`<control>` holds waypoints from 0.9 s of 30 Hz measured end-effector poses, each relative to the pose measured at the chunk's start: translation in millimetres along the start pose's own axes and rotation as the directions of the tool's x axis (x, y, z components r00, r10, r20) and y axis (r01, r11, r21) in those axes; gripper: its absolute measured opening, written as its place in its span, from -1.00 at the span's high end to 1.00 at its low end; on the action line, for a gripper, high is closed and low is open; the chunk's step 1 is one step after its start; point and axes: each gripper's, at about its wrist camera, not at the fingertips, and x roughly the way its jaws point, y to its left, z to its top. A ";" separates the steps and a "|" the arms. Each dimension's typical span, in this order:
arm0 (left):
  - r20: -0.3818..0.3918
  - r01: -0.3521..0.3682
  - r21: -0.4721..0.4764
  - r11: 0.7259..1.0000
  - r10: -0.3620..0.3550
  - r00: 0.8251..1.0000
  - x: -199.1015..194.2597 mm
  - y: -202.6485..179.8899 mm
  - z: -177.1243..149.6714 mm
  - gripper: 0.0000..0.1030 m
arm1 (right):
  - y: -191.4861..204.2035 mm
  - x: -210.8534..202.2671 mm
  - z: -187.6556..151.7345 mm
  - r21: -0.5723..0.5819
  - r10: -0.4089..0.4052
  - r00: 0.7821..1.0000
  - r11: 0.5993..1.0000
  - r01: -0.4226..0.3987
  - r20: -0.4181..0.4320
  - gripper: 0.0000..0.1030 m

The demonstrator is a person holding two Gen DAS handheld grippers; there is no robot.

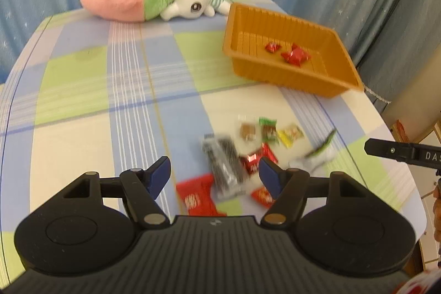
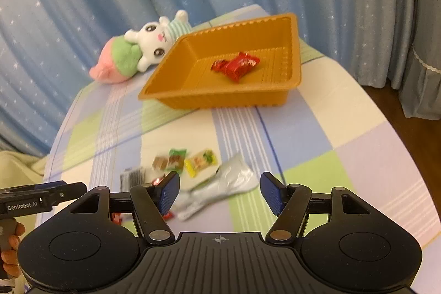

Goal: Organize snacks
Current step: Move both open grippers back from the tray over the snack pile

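Near the front edge of the checked-cloth counter (image 2: 317, 128), a loose heap of small wrapped snacks lies well apart from the orange ribbed plastic tray (image 2: 228, 95), which already holds two red-wrapped sweets (image 2: 237, 65). Both pairs of fingers are released and empty: the left gripper (image 1: 215, 174) hovers over a black-patterned packet (image 1: 224, 164) and a red foil sweet (image 1: 255, 160), while the right gripper (image 2: 220, 190) hangs above a silvery crinkled pouch (image 2: 220, 189). To do this pick well, I judge each hand should settle on one wrapper, lower until the blue pads straddle its middle, and close only then, since the packets overlap and slippery foil could drag a neighbour along. Taking the topmost piece first looks safest.
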 end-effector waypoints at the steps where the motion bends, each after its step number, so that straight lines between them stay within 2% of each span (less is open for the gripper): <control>1: -0.006 0.000 -0.003 1.000 0.000 1.000 -0.6 0.4 -4.2 -0.32 | 1.6 -0.1 -3.0 -0.004 -0.001 1.000 1.000 0.001 -0.007 -0.26; 12: -0.063 -0.018 -0.050 0.999 0.015 0.998 -4.2 5.6 -43.2 -0.32 | 5.7 3.8 -36.3 -0.027 0.007 0.996 1.000 -0.009 -0.087 -0.26; 27: -0.103 -0.046 -0.072 0.996 0.039 0.994 -1.6 3.3 -66.1 -0.32 | 4.5 17.7 -44.3 -0.085 0.000 0.993 0.996 -0.010 -0.122 -0.25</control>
